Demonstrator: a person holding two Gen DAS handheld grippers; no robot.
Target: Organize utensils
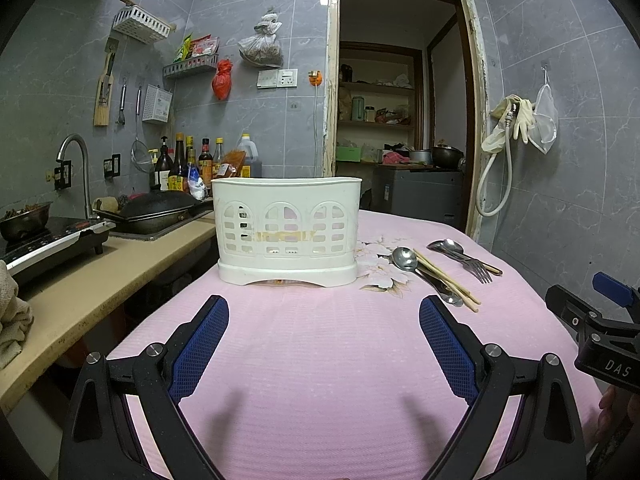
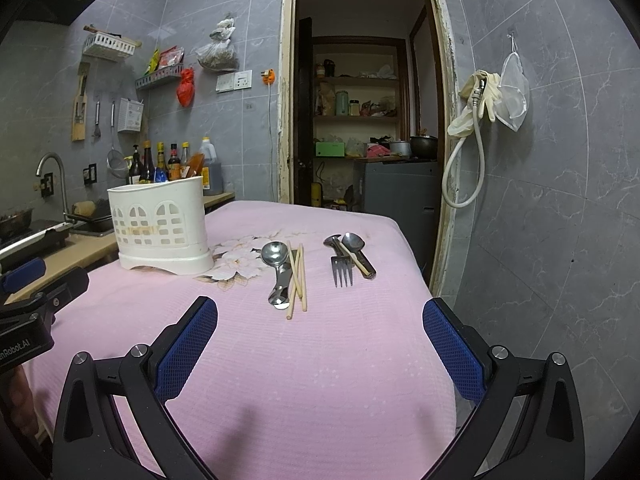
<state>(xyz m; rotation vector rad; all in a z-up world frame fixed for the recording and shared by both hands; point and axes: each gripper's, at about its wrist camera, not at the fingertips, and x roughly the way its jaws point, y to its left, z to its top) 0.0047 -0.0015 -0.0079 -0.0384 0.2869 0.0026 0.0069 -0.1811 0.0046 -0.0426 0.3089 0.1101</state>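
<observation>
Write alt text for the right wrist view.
The open right gripper hovers over a pink tablecloth, facing two piles of utensils: a spoon with chopsticks, and a fork with more spoons. A white utensil caddy stands to the left.

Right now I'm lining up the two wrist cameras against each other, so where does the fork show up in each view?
Left wrist view: the fork lies right of centre on the pink cloth, in the farther utensil pile, tines toward the camera.
Right wrist view: the fork lies just right of centre, above the gap between the open tool fingers.
Shared landmark: the white utensil caddy, left of the fork in both.
</observation>
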